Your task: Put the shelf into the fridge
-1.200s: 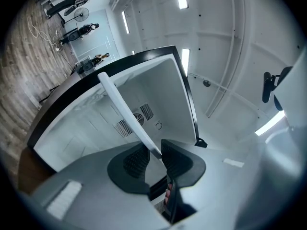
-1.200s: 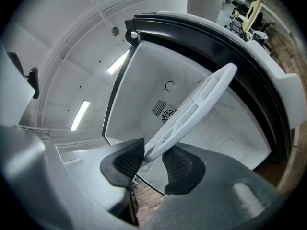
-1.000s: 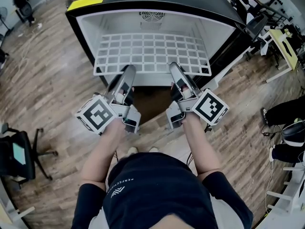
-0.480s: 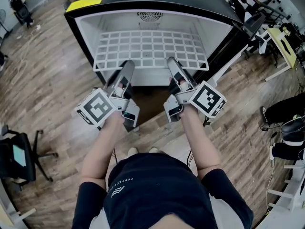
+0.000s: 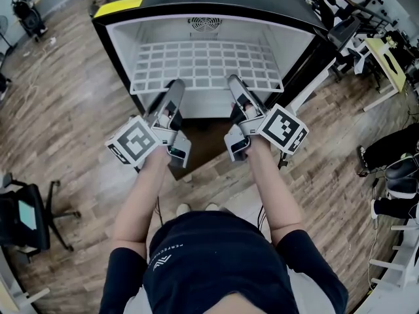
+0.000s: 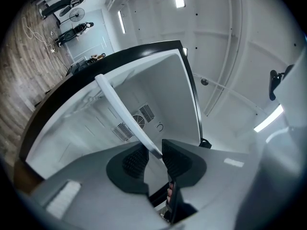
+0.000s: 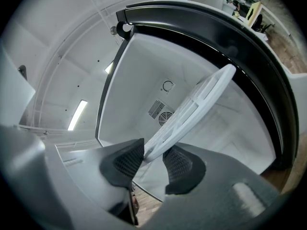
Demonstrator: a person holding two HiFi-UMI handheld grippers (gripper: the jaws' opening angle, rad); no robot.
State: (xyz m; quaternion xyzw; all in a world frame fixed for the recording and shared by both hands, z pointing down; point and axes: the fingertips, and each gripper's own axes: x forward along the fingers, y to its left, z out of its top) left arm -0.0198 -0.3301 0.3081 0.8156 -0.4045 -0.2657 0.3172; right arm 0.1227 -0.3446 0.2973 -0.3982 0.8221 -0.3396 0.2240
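Note:
The white grid shelf (image 5: 206,64) lies level inside the open fridge (image 5: 118,41), its front rim toward me. My left gripper (image 5: 175,86) is at the rim's left part and my right gripper (image 5: 234,81) at its right part. In the left gripper view the rim (image 6: 120,109) runs between the pads of the left gripper (image 6: 154,158), with a gap at one pad. In the right gripper view the shelf (image 7: 201,97) ends between the pads of the right gripper (image 7: 153,161), also with a gap. Both sets of jaws have just been opening around the rim.
A round fan vent (image 5: 205,23) sits in the fridge's back wall. The fridge's black door frame (image 5: 314,64) stands to the right. An office chair (image 5: 26,214) is at the left, desks (image 5: 386,64) at the right, on a wooden floor.
The shelf has slid deeper into the fridge, and both grippers have followed it forward by a small amount.

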